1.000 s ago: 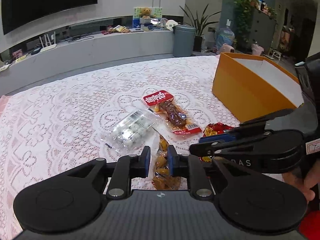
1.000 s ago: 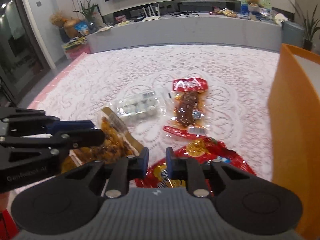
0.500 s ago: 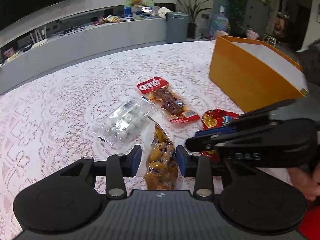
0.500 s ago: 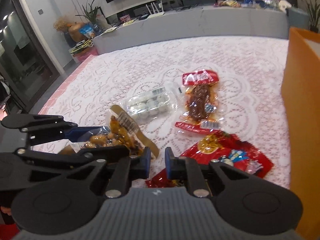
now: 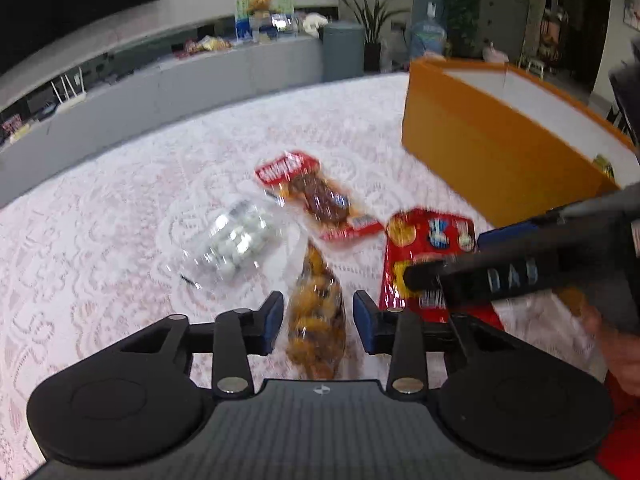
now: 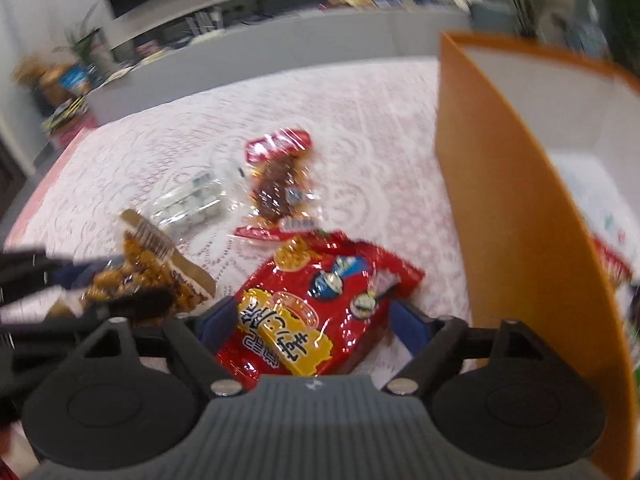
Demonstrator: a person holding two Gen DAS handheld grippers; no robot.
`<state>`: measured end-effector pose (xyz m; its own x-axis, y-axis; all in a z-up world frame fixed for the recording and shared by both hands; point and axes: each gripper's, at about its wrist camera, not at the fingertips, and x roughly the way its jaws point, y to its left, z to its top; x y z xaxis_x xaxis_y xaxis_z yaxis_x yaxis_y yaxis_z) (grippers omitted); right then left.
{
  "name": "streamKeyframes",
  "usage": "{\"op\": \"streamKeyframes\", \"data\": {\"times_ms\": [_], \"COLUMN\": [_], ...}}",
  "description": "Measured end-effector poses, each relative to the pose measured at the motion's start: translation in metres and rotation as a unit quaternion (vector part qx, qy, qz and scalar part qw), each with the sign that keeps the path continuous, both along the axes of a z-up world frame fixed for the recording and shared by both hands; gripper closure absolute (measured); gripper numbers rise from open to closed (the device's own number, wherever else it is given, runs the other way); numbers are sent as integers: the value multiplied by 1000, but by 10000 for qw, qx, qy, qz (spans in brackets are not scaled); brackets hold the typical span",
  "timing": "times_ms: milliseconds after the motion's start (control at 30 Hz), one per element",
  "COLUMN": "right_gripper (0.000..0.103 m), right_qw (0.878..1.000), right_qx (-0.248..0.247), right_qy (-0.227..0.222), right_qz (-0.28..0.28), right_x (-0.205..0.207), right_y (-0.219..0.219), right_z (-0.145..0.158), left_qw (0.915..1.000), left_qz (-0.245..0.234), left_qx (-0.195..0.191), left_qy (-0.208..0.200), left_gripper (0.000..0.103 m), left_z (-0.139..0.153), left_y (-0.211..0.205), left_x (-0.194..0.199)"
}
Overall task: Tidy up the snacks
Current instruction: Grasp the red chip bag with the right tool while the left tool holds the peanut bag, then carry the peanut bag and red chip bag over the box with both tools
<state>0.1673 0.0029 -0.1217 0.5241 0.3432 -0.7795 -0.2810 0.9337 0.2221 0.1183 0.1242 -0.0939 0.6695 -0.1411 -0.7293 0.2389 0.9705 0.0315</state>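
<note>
A clear bag of yellow-brown snacks (image 5: 316,312) lies on the lace cloth between the pads of my left gripper (image 5: 318,322), with a thin gap on each side. The same bag (image 6: 136,272) shows at the left of the right wrist view. My right gripper (image 6: 312,324) has its jaws opening wide. The red snack bag (image 6: 320,292) lies flat between them, and the right pad stands off it. In the left wrist view the red bag (image 5: 424,248) lies partly under my right gripper's fingers (image 5: 500,276). The orange box (image 6: 500,200) stands at the right.
A clear pack of white round sweets (image 5: 236,240) and a red-topped pack of brown meat (image 5: 320,200) lie mid-table. The orange box (image 5: 492,152) holds some packets. A hand (image 5: 616,344) shows at the right edge. A grey counter lies beyond the table.
My left jaws widened around the yellow-brown bag they were pinching. My right jaws, narrow on the red bag, have sprung wide, and the right view has swung toward the orange box.
</note>
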Motion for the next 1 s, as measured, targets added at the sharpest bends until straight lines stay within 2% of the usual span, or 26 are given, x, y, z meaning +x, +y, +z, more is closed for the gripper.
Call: {"op": "streamKeyframes", "data": {"times_ms": [100,167,300,367,633,867,1000], "right_gripper": [17,15,12,7,7,26,29], "right_qw": [9985,9976,9984,9991,9998,9985,9987], "right_qx": [271,330,256,145,-103,-489,-432], "right_qy": [401,505,425,362,171,-43,3], "right_qz": [-275,-347,-272,-180,2,247,268], "right_x": [8,13,14,13,15,8,6], "right_y": [-4,-1,11,18,24,28,24], "right_z": [-8,-11,-13,-13,-15,-14,-12], "left_qw": [10000,10000,9999,9998,9998,9996,9994], "left_qz": [-6,7,115,193,207,261,311], "left_qx": [72,76,-22,-28,-26,-80,-162], "left_qy": [50,19,54,75,69,57,40], "left_gripper": [64,68,72,73,73,73,73], "left_z": [-5,-5,-4,-3,-1,0,2], "left_y": [-5,-7,-5,-3,-4,-2,1], "left_x": [1,2,4,2,-5,-6,-6]}}
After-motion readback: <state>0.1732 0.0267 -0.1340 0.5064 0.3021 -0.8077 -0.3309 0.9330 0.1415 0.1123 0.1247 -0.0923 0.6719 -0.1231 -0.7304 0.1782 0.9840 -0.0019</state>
